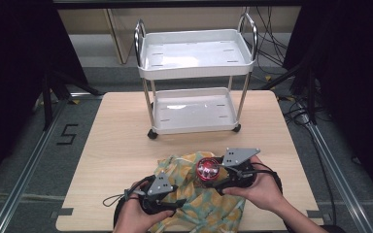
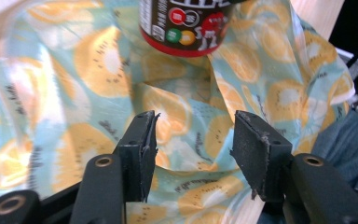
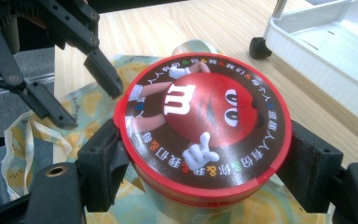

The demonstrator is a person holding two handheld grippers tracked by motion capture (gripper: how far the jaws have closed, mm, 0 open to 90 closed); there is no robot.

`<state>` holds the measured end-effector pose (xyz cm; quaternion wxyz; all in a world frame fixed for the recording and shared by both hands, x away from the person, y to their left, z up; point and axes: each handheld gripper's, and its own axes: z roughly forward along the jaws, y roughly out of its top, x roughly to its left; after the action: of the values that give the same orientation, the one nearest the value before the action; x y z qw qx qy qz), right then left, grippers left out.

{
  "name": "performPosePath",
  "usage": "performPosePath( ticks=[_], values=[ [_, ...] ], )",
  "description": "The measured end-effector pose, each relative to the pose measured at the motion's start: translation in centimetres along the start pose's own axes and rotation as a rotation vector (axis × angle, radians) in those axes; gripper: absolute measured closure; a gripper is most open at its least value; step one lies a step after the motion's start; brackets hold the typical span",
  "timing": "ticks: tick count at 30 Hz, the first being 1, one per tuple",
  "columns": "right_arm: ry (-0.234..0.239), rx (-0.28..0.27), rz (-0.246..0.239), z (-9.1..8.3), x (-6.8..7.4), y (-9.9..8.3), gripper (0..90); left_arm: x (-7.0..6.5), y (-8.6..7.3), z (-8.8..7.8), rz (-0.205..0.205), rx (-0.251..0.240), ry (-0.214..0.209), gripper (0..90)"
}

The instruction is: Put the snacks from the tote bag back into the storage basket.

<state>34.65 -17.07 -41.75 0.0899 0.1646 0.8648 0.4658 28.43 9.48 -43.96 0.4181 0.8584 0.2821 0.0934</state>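
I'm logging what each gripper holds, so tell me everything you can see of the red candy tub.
The candy tub is a round container with a red-rimmed lid showing a red M&M character and a ring of small text on dark brown. Its side is dark brown with coloured candy logos and a red base band. It stands upright over the fruit-print cloth, clamped at opposite sides by the right gripper. The left gripper is open nearby, not touching it.

A light wooden table (image 1: 116, 145) stands on grey floor (image 1: 24, 145); cables (image 1: 272, 29) trail beyond it, beside dark curtains (image 1: 9, 73).
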Motion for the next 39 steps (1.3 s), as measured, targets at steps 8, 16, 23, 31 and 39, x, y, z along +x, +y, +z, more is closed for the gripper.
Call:
performPosePath(
  ticks=[8,16,23,31,39],
  values=[
    [0.005,0.017,-0.017,-0.2,-0.6,1.1,26.3,1.0,0.1,-0.7,-0.01,-0.016,0.034,48.3],
    [-0.026,0.003,-0.028,-0.6,-1.2,2.2,26.3,1.5,0.1,-1.1,-0.02,-0.037,0.066,47.8],
    [-0.036,-0.011,-0.013,-0.8,-2.0,2.6,26.3,1.7,0.0,-0.9,-0.059,-0.062,0.061,47.9],
    [-0.047,-0.017,-0.013,-1.0,-2.8,2.7,26.3,1.8,0.1,-1.0,-0.046,-0.07,0.067,48.7],
    [-0.063,-0.015,-0.023,-1.2,-3.4,3.2,26.3,2.0,0.0,-1.0,-0.048,-0.074,0.078,48.7]
  ],
)
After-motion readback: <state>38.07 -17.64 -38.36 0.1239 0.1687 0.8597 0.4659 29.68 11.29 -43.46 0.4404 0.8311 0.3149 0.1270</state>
